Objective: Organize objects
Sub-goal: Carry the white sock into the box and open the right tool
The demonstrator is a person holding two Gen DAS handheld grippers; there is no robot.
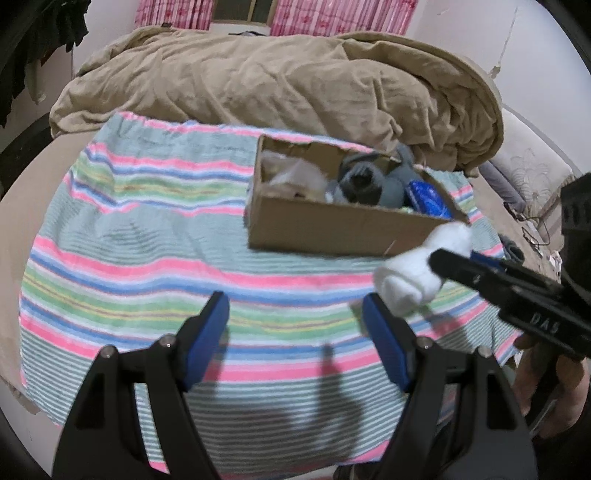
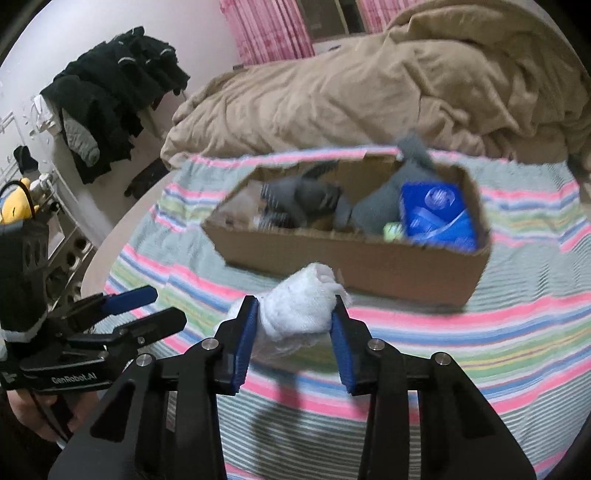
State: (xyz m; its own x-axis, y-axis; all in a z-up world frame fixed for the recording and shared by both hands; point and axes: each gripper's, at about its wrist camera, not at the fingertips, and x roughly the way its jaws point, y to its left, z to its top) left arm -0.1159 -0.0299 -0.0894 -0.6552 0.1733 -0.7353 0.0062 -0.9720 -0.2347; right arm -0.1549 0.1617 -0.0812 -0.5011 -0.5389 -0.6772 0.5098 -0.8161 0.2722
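Observation:
My right gripper is shut on a rolled white sock and holds it above the striped towel, just in front of a cardboard box. In the left wrist view the white sock and the right gripper show at the right, near the cardboard box. The box holds grey socks and a blue packet. My left gripper is open and empty over the striped towel; it also shows in the right wrist view at the left.
A rumpled tan duvet lies behind the box on the bed. Dark clothes hang on a rack at the left, past the bed's edge. Pink curtains hang at the back wall.

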